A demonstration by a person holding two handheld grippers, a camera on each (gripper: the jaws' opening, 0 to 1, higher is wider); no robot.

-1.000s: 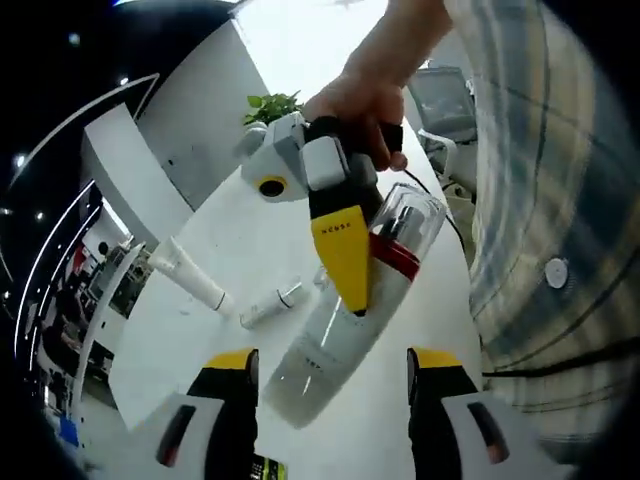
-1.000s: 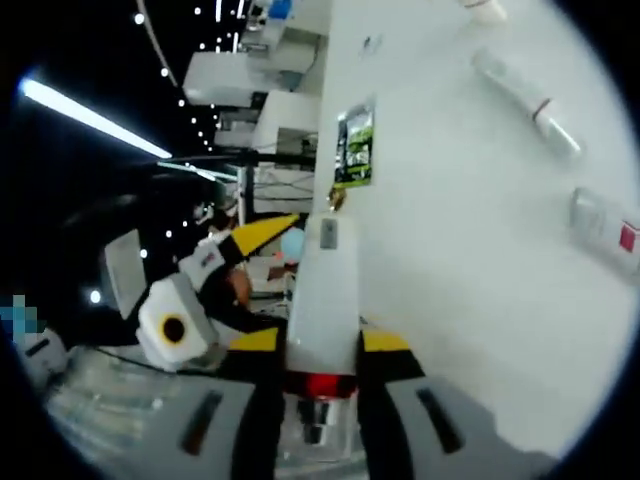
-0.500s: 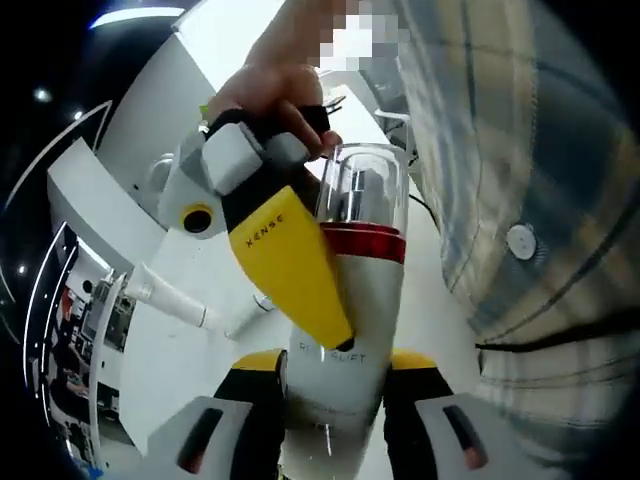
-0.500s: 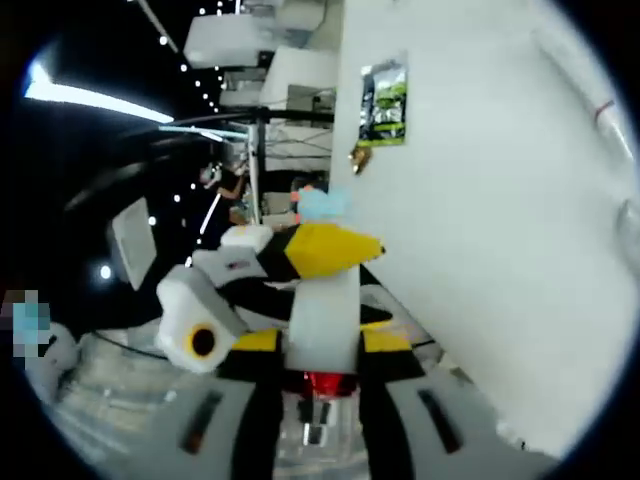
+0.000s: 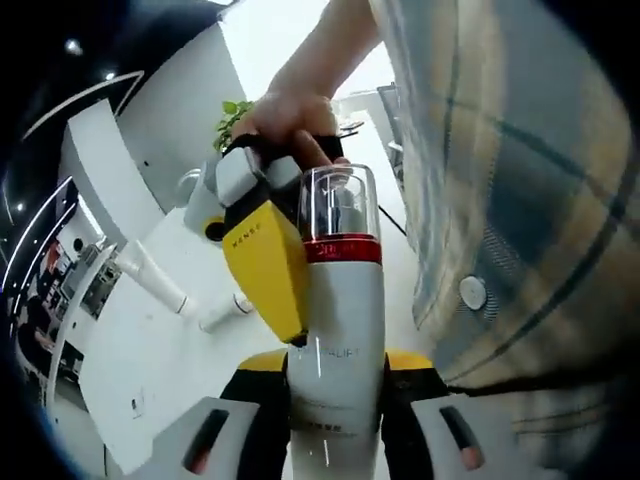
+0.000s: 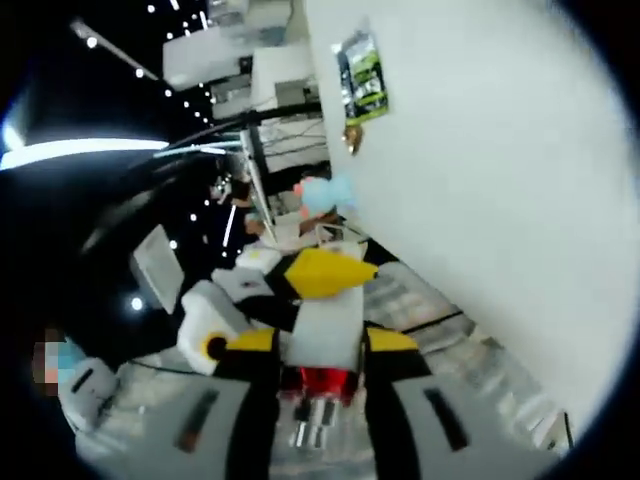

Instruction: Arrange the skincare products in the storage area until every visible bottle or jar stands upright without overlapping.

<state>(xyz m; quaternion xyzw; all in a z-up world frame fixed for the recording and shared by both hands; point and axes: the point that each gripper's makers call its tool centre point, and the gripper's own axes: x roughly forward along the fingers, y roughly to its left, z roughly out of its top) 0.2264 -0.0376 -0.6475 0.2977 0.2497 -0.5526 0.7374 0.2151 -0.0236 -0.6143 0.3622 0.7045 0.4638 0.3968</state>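
Note:
A white bottle point(image 5: 338, 330) with a red band and a clear cap is held in the air between both grippers. My left gripper point(image 5: 335, 365) is shut on its lower body. In the left gripper view my right gripper point(image 5: 300, 300), held by a hand point(image 5: 295, 120), is shut on the bottle just below the red band. The right gripper view looks along the same bottle point(image 6: 325, 325), with my right gripper point(image 6: 320, 342) shut on it near the red band and my left gripper point(image 6: 322, 275) clamped across its far end.
On the white table point(image 5: 150, 350) lie a long white tube point(image 5: 150, 275) and a small bottle point(image 5: 225, 312). A plant point(image 5: 235, 110) stands at the far end. The person's plaid shirt point(image 5: 520, 220) is close on the right. A green packet point(image 6: 360, 70) lies on the table point(image 6: 480, 200).
One second ago my left jaws stood open with the bottle held ahead by the right gripper. They have since come up around the bottle's lower body and shut on it.

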